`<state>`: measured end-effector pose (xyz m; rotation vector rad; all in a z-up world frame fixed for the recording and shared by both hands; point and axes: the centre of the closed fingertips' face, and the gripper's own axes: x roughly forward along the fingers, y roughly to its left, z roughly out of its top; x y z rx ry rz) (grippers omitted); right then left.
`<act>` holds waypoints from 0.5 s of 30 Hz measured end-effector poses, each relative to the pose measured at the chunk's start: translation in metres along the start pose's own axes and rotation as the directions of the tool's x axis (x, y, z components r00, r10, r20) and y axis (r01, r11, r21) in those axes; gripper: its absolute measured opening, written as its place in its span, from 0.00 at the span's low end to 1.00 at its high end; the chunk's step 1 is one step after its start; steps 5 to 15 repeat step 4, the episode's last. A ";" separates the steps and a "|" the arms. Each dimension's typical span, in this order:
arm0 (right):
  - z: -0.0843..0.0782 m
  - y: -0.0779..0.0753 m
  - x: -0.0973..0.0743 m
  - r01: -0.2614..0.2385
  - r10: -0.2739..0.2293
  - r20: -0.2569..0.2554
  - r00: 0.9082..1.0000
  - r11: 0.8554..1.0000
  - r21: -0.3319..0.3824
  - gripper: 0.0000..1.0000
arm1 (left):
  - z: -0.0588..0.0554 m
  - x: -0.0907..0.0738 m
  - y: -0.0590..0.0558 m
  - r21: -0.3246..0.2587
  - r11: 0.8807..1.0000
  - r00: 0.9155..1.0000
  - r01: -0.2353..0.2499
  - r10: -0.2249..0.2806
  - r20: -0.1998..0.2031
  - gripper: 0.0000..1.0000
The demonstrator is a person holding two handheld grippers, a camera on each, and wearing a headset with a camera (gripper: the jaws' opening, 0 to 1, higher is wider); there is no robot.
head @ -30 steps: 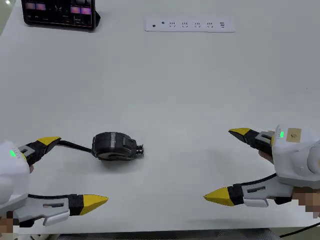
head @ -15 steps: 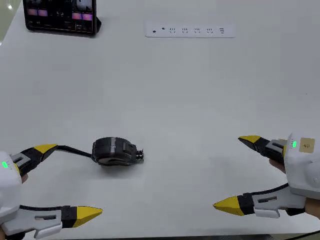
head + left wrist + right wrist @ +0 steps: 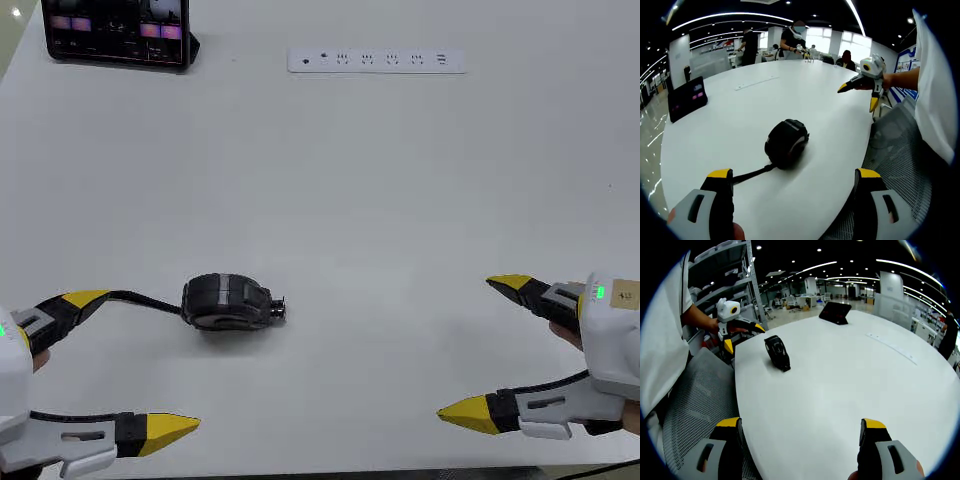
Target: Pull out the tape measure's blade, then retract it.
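Note:
A black tape measure (image 3: 228,302) lies on the white table (image 3: 350,180), its blade in and its black strap (image 3: 145,298) trailing left. My left gripper (image 3: 130,365) is open at the lower left, the far fingertip (image 3: 85,298) near the strap's end. In the left gripper view the tape measure (image 3: 786,142) sits just ahead of the open jaws, its strap (image 3: 751,174) running toward the left one. My right gripper (image 3: 487,350) is open at the lower right, well apart from the tape measure (image 3: 777,352), which lies far ahead in the right gripper view.
A white power strip (image 3: 375,61) lies at the back of the table and a dark tablet (image 3: 115,28) stands at the back left. A mesh chair (image 3: 695,400) is at the table's near edge. People stand far off across the room.
Both grippers have drawn back toward the near edge and outward, each staying open. The tape measure has not moved.

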<state>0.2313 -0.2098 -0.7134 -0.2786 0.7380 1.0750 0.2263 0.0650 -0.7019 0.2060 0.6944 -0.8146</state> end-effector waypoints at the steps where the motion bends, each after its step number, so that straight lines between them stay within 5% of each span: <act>1: 0.000 0.000 0.000 0.000 0.000 0.000 1.000 1.000 -0.001 0.97 | 0.000 0.000 0.000 -0.004 1.000 1.000 0.002 -0.002 -0.001 0.99; 15: 0.000 0.000 0.000 0.000 0.000 -0.004 1.000 1.000 -0.001 0.97 | -0.002 -0.001 0.000 -0.006 1.000 1.000 0.003 -0.003 -0.003 0.99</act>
